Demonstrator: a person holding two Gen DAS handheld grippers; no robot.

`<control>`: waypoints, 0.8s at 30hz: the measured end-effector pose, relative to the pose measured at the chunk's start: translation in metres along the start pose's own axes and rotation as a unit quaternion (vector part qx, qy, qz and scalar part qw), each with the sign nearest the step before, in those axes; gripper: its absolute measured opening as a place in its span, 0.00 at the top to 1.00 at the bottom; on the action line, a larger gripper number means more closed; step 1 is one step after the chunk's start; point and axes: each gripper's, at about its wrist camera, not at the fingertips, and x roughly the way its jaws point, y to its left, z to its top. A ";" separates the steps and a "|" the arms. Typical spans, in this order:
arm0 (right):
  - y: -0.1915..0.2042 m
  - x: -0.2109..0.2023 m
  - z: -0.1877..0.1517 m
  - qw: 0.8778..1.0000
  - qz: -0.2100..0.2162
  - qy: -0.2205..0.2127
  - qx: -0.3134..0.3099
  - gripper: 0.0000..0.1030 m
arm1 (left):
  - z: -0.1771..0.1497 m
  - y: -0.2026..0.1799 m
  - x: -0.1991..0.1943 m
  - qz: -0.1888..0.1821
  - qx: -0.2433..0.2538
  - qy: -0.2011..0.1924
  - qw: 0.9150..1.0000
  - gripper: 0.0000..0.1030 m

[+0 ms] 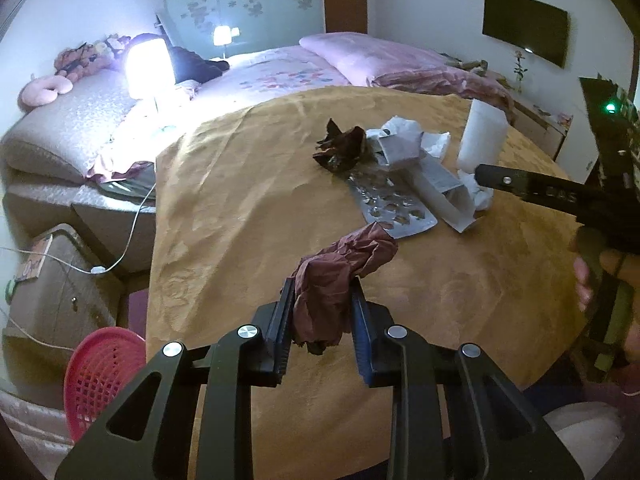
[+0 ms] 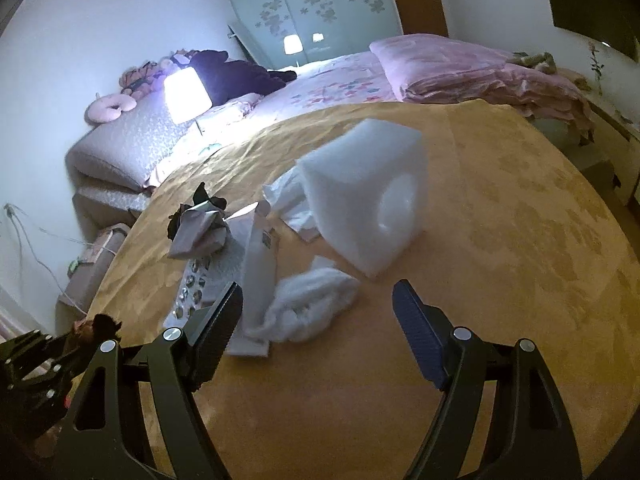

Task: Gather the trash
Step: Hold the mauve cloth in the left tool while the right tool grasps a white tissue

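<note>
My left gripper (image 1: 320, 300) is shut on a crumpled maroon wrapper (image 1: 340, 276) and holds it over the round table with the orange cloth (image 1: 240, 208). Farther on lie a dark crumpled wrapper (image 1: 340, 148), a silver blister pack (image 1: 392, 204), a grey carton (image 1: 436, 184), white tissue (image 1: 436, 140) and a white foam block (image 1: 482, 136). My right gripper (image 2: 318, 304) is open and empty, just above a white tissue wad (image 2: 312, 300), with the foam block (image 2: 368, 196) beyond it. The grey carton (image 2: 258, 264) and blister pack (image 2: 196, 280) lie to its left.
A red mesh basket (image 1: 100, 376) stands on the floor at the table's left. A bed with pink bedding (image 1: 352, 60) and a lit lamp (image 1: 148, 66) lie behind the table. A bedside cabinet with cables (image 1: 56, 280) stands at the left. My right gripper shows in the left wrist view (image 1: 560, 192).
</note>
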 end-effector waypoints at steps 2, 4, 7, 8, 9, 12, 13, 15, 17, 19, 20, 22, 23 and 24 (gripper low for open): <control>0.003 0.007 0.002 1.000 -0.003 0.005 -0.003 0.31 | 0.000 0.002 0.000 0.004 -0.002 0.001 1.000 0.76; 0.006 0.012 0.004 1.000 -0.007 0.005 -0.006 0.33 | 0.000 0.003 0.002 0.006 -0.004 0.002 1.000 0.76; 0.010 0.014 0.007 1.000 -0.010 0.002 -0.012 0.36 | -0.002 0.005 0.003 0.006 -0.008 0.006 1.000 0.76; 0.010 0.015 0.008 1.000 -0.010 0.002 -0.013 0.38 | -0.002 0.005 0.004 0.007 -0.008 0.007 1.000 0.76; 0.011 0.015 0.008 1.000 -0.007 0.002 -0.012 0.41 | -0.003 0.005 0.003 0.007 -0.008 0.008 1.000 0.76; 0.008 0.016 0.009 1.000 0.005 0.004 -0.006 0.47 | -0.004 0.005 0.004 0.006 -0.009 0.010 1.000 0.76; 0.006 0.016 0.008 1.000 0.010 0.008 -0.001 0.49 | -0.004 0.005 0.004 0.005 -0.009 0.010 1.000 0.76; 0.003 0.018 0.007 1.000 0.013 0.018 0.008 0.55 | -0.003 0.005 0.004 0.005 -0.010 0.010 1.000 0.76; -0.002 0.017 0.006 1.000 0.013 0.020 0.018 0.55 | -0.003 0.006 0.003 0.006 -0.010 0.009 1.000 0.76; -0.001 0.018 0.004 1.000 0.007 0.022 0.010 0.55 | -0.003 0.005 0.003 0.007 -0.011 0.008 1.000 0.76; 0.000 0.019 0.004 1.000 0.007 0.024 0.006 0.55 | -0.003 0.006 0.003 0.007 -0.012 0.008 1.000 0.76; 0.003 0.022 0.001 1.000 0.007 0.027 -0.002 0.55 | -0.003 0.006 0.004 0.008 -0.013 0.009 1.000 0.76; 0.006 0.022 -0.001 1.000 0.000 0.024 -0.014 0.55 | -0.004 0.006 0.004 0.010 -0.012 0.009 1.000 0.76; 0.009 0.022 -0.002 1.000 -0.002 0.023 -0.021 0.55 | -0.004 0.006 0.004 0.013 -0.011 0.009 1.000 0.76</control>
